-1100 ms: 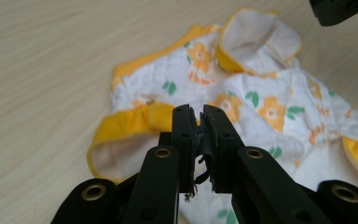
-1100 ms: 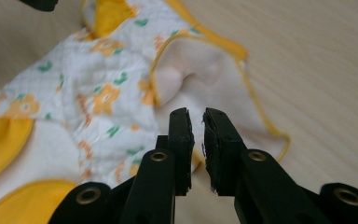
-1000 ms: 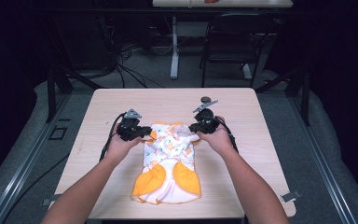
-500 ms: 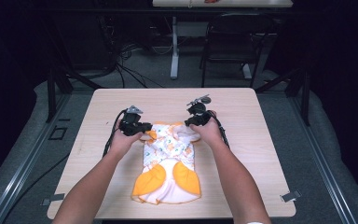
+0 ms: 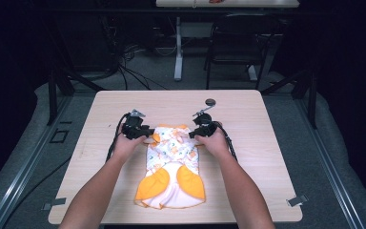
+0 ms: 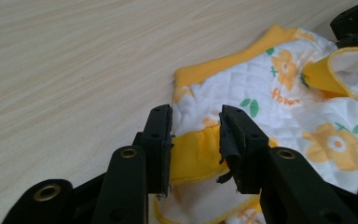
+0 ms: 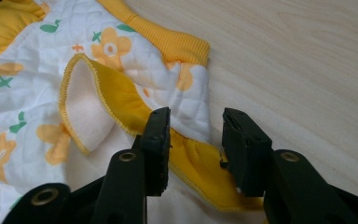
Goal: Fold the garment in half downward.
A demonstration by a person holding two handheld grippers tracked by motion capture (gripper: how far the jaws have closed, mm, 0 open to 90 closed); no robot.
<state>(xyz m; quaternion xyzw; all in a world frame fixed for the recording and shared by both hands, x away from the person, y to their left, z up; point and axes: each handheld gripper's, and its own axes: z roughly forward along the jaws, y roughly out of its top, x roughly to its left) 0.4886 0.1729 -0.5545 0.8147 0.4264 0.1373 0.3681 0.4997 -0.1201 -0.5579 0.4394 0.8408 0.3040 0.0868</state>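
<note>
Quilted, flower-printed white garment (image 5: 172,160) with ribbed orange trim on pale woodgrain table (image 5: 267,119)

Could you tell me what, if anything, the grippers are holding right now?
Nothing: the left gripper and right gripper stand open over the garment's yellow edges.

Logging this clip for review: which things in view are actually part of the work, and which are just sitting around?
In use:
flowered garment, flat on the table
left gripper, jaws open astride its yellow trim
right gripper, jaws open at the opposite yellow trim

Just lying about:
chair beyond the table
floor cables
</note>
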